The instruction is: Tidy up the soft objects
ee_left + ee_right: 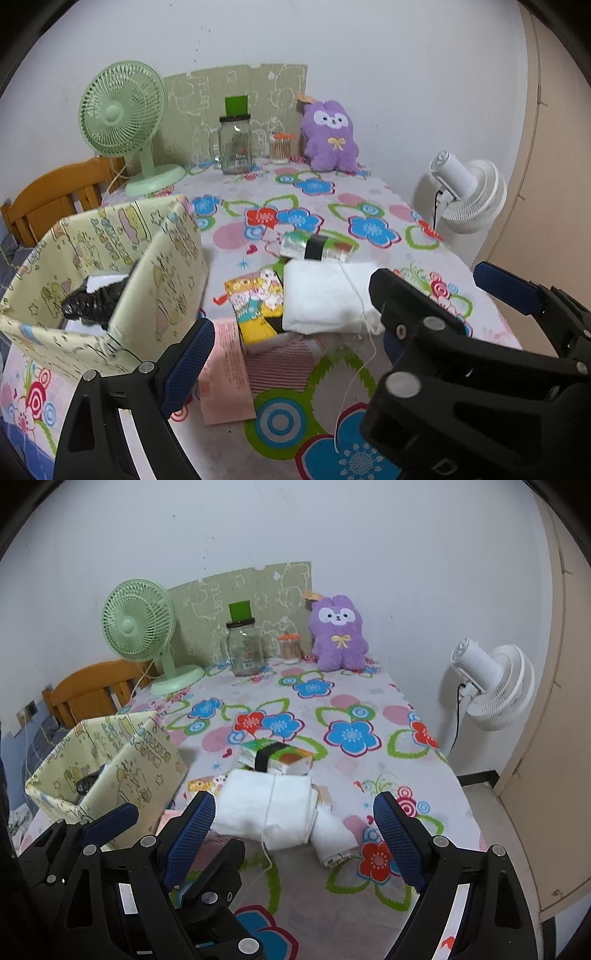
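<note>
- We are holding both grippers low over the flowered tablecloth [369,701]; the right gripper [295,834] is pointing at the folded white cloth [273,805], and its jaws are standing wide and released, with nothing pressed between the blue pads.
- The left gripper [291,354] is hanging just beside it, also released and grasping nothing; in its own view only its left finger is showing clearly, because the right gripper's black frame is covering the other side.
- The white cloth is lying near the front of the table, partly on a colourful cartoon packet [256,306] and a pink paper sheet [225,373]; a loose white thread [267,834] is running over the cloth toward us.
- Just behind the cloth a tissue pack with a black band [277,757] is lying flat.
- The pale yellow storage box [110,280] is standing open at the left, with something black and something white already inside; we judge it is put there to receive the soft things.
- The purple plush [340,635] is leaning at the far wall beside a glass jar [245,650] and a green fan [140,624].
- The box is carrying cartoon figures and some lettering, and the pink sheet is carrying fine print; both are too small to read.
</note>
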Demonstrator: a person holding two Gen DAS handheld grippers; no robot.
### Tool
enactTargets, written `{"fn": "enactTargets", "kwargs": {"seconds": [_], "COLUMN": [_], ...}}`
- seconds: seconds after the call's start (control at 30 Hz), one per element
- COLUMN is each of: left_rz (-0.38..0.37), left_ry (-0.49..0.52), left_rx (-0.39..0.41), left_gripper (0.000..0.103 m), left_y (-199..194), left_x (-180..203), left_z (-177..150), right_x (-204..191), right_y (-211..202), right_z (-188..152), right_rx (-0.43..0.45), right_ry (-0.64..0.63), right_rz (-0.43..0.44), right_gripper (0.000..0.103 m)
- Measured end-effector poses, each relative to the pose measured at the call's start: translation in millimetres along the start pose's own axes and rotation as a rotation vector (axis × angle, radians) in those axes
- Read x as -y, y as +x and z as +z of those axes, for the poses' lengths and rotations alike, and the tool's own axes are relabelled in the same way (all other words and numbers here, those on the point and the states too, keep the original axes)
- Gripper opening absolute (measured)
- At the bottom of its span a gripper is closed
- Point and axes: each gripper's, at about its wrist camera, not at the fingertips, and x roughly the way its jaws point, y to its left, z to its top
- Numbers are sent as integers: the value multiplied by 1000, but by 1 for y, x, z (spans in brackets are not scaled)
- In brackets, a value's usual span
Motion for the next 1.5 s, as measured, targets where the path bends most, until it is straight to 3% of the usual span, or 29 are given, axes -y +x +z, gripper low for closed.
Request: {"fn": "enactTargets", "kwargs": {"seconds": [0.77,1.13,1.5], "left_rz": [41,92,158], "left_ry": [-7,-23,-56], "left_rx": [-136,-154,-163], "left_gripper": [78,71,71], "left_y": [44,37,30], "left_x": [-2,-9,-21], "left_z": [-18,-21,-31], "right_x": [14,3,-8], "right_y": [44,58,54], "right_z": [-13,-11,-14], "right_rx": [-96,-127,-133], "right_ry": [53,38,18], "right_rz": [16,49,52], "right_gripper": [90,90,90]}}
